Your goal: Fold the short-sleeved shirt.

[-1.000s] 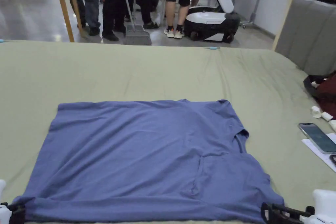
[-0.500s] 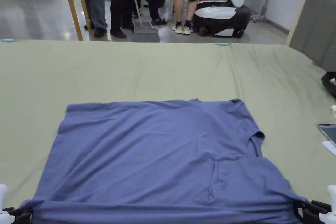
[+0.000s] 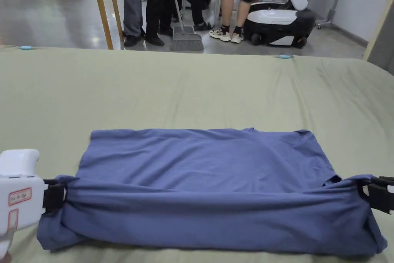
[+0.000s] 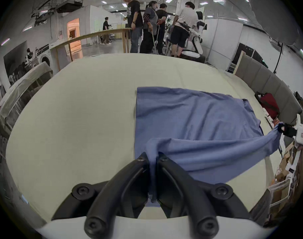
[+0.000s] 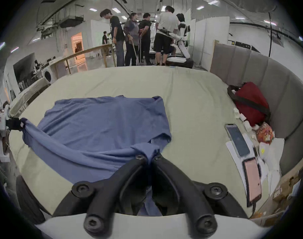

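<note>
Blue shirt lifted by both grippers over the green bed

Green sheet covers a wide bed [image 3: 192, 86], and on it the task takes place. The jaws of the left gripper [image 4: 153, 158] are pressed together on a bunched corner of the blue shirt [image 3: 207, 167]; the cloth runs down between them. The jaws of the right gripper [image 5: 150, 157] are closed in the same way on the other near corner. Between the 2 grippers the near edge of the shirt is raised and hangs as a long roll above the sheet, while the far part lies flat on the bed. In the head view the left gripper [image 3: 54, 195] is at the left end of this roll and the right gripper [image 3: 375, 196] at the right end. To the right of the shirt, well apart, lie a phone [image 5: 237, 139] and a red bag [image 5: 250, 103]. Beyond the bed, several people [image 3: 154, 2] stand beside a broom [image 3: 185, 38] and a white robot [image 3: 281, 21].
</note>
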